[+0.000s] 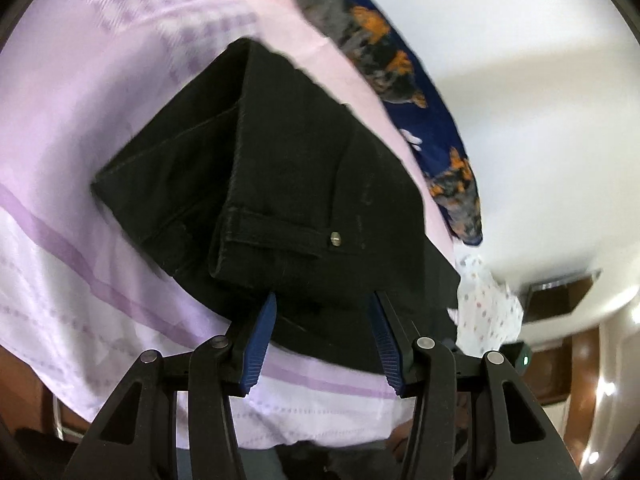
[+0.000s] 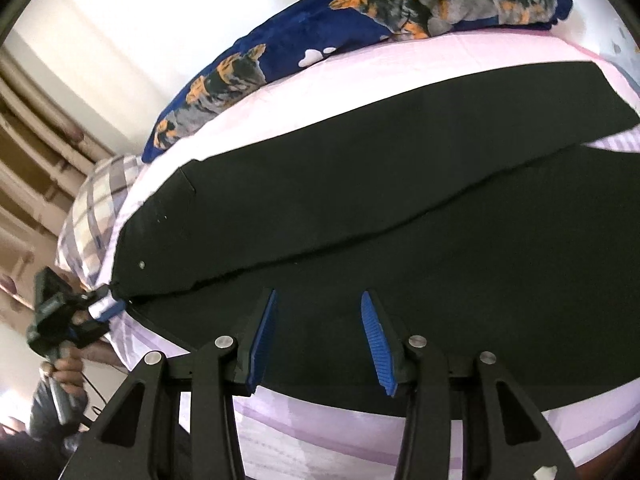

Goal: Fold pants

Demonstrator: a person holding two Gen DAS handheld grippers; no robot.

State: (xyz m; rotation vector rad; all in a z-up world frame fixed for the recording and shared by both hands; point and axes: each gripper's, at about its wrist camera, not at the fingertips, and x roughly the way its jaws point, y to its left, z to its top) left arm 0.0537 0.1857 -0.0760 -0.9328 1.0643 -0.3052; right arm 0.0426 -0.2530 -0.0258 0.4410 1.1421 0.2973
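Black pants [image 2: 360,208] lie lengthwise on the bed [image 2: 320,432], legs unfolded; my left gripper [image 1: 322,300] and right gripper [image 2: 316,300] gape empty.

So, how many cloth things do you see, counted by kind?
Black pants: 1
Lilac bedsheet: 1
Blue cat-print blanket: 1
Checked pillow: 1
Dotted white cloth: 1
Total: 5
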